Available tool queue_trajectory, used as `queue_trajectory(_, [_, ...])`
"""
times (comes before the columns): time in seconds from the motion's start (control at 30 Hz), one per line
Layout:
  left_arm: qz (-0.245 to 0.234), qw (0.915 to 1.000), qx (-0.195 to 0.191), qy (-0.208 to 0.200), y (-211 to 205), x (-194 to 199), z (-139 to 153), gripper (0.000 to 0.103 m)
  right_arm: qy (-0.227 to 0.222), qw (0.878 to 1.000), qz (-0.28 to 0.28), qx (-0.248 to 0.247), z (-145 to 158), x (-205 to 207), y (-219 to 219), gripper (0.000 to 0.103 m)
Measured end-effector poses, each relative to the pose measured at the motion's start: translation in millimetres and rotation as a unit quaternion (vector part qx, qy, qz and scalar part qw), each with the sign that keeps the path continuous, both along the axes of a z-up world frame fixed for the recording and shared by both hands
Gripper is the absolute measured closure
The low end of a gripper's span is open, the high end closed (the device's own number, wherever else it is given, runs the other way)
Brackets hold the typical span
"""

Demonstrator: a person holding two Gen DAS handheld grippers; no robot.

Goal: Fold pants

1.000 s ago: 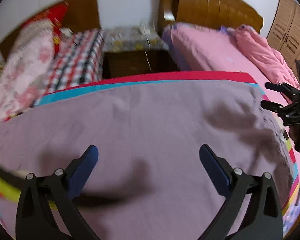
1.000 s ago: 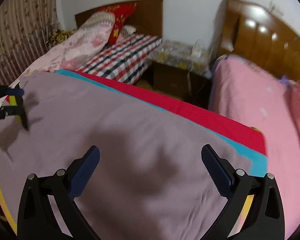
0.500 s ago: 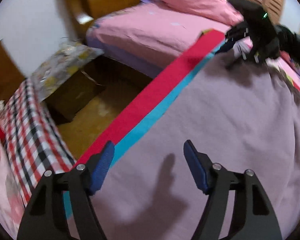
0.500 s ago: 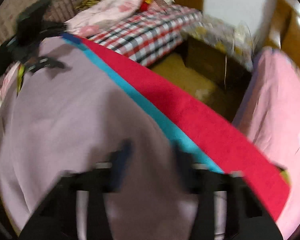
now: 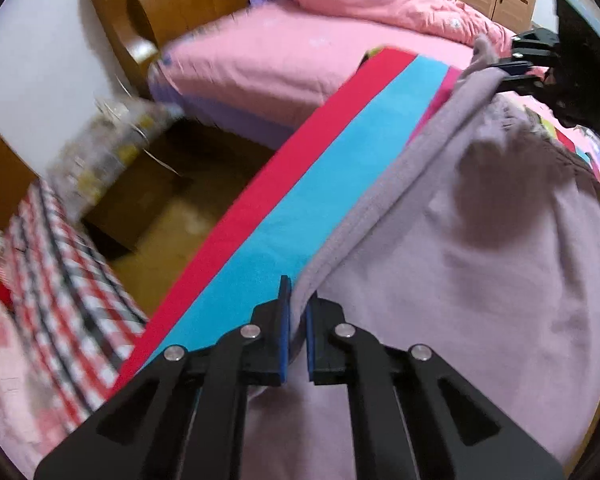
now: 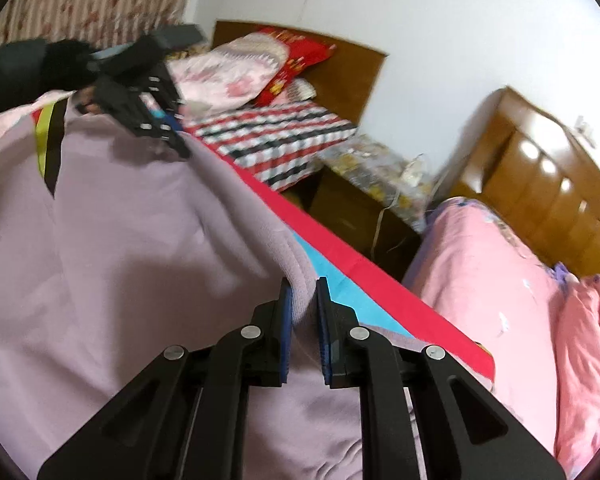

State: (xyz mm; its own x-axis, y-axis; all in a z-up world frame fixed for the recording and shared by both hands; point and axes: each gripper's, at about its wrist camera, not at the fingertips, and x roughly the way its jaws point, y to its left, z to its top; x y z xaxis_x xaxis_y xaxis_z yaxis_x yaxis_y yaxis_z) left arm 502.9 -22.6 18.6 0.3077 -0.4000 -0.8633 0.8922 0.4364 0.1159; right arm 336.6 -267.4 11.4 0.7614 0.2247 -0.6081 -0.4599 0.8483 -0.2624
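Now left tongs [image 5: 296, 320] clamped on pants [image 5: 480, 300] edge, right tongs [image 6: 304, 320] closing on same edge

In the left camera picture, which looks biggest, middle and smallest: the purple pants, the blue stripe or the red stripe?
1. Purple pants, though nearness to the camera helps.
2. Blue stripe.
3. Red stripe, slightly narrower than the blue.

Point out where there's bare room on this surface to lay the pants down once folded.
The teal stripe and red stripe of the cover lie bare, between the pants' lifted edge and the drop to the floor. Elsewhere the lilac pants cover the surface. Both ends of that edge are crowded: the left claw and right claw each pinch it.
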Motion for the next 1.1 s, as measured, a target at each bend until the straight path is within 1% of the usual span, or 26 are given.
queue_trajectory(0.07, [-0.001,0.9991,-0.010,-0.041,7,-40,33,0.097,-0.028,0.999,-0.014,0.011,18,-26,-1,0.090])
queue_trajectory(0.1, [-0.003,0.9973,-0.012,-0.073,12,-71,53,0.097,-0.038,0.999,-0.018,0.017,26,-38,-1,0.090])
queue_trajectory(0.17, [-0.005,0.9937,-0.011,-0.112,16,-118,79,0.096,-0.061,0.998,-0.022,0.020,43,-75,4,0.090])
queue_trajectory(0.2, [-0.006,0.9908,-0.009,-0.135,20,-152,90,0.096,-0.068,0.997,-0.021,0.022,48,-93,6,0.090])
queue_trajectory(0.27, [-0.002,0.9869,-0.008,-0.161,23,-200,99,0.096,-0.078,0.996,-0.025,0.023,53,-130,12,0.090])
queue_trajectory(0.3, [0.002,0.9857,-0.011,-0.168,26,-227,99,0.096,-0.080,0.996,-0.028,0.019,52,-145,16,0.090])
queue_trajectory(0.37, [0.014,0.9839,-0.021,-0.177,31,-274,88,0.096,-0.077,0.996,-0.039,0.022,44,-178,22,0.090])
queue_trajectory(0.47, [0.033,0.9824,-0.030,-0.182,33,-325,68,0.096,-0.062,0.996,-0.058,0.030,23,-219,30,0.090])
queue_trajectory(0.5, [0.040,0.9816,-0.032,-0.184,33,-346,57,0.096,-0.057,0.996,-0.064,0.037,17,-232,32,0.090])
queue_trajectory(0.53, [0.048,0.9818,-0.035,-0.180,32,-358,48,0.095,-0.050,0.995,-0.071,0.047,9,-245,33,0.090])
queue_trajectory(0.57, [0.059,0.9844,-0.040,-0.161,32,-371,33,0.093,-0.042,0.995,-0.078,0.055,-1,-254,34,0.090])
queue_trajectory(0.6, [0.067,0.9856,-0.039,-0.150,31,-376,21,0.091,-0.033,0.994,-0.088,0.056,-16,-261,34,0.090])
queue_trajectory(0.63, [0.079,0.9861,-0.036,-0.142,31,-378,9,0.090,-0.023,0.994,-0.092,0.056,-26,-267,37,0.089])
queue_trajectory(0.67, [0.099,0.9865,-0.035,-0.125,32,-379,-6,0.089,-0.008,0.994,-0.095,0.060,-39,-271,40,0.089])
queue_trajectory(0.7, [0.112,0.9867,-0.042,-0.110,34,-377,-14,0.089,0.002,0.993,-0.104,0.061,-49,-273,40,0.088])
queue_trajectory(0.73, [0.127,0.9858,-0.055,-0.096,37,-377,-21,0.088,0.019,0.991,-0.112,0.066,-60,-272,40,0.084])
queue_trajectory(0.77, [0.139,0.9843,-0.066,-0.087,41,-377,-24,0.085,0.039,0.990,-0.118,0.067,-67,-273,41,0.080])
queue_trajectory(0.8, [0.161,0.9810,-0.079,-0.074,46,-376,-27,0.076,0.049,0.989,-0.123,0.067,-70,-275,42,0.070])
queue_trajectory(0.83, [0.178,0.9775,-0.091,-0.067,51,-377,-26,0.068,0.041,0.988,-0.126,0.074,-67,-283,41,0.053])
queue_trajectory(0.87, [0.205,0.9698,-0.117,-0.061,61,-381,-23,0.042,0.035,0.987,-0.127,0.087,-63,-292,43,0.043])
queue_trajectory(0.9, [0.226,0.9615,-0.144,-0.060,70,-386,-18,0.018,0.028,0.984,-0.129,0.117,-56,-301,36,0.032])
queue_trajectory(0.93, [0.261,0.9463,-0.181,-0.061,81,-392,-12,0.010,0.025,0.978,-0.135,0.157,-51,-310,25,0.032])
queue_trajectory(0.97, [0.289,0.9313,-0.215,-0.055,93,-398,-9,0.003,0.028,0.973,-0.138,0.183,-50,-318,19,0.032])
queue_trajectory(1.0, [0.308,0.9185,-0.245,-0.040,103,-401,-8,0.003,0.034,0.966,-0.144,0.210,-50,-324,12,0.032])
queue_trajectory(1.03, [0.326,0.9032,-0.279,-0.013,113,-402,-8,0.003,0.045,0.955,-0.159,0.245,-52,-328,1,0.033])
queue_trajectory(1.1, [0.356,0.8647,-0.350,0.055,132,-403,-16,0.003,0.071,0.932,-0.190,0.301,-59,-330,-20,0.037])
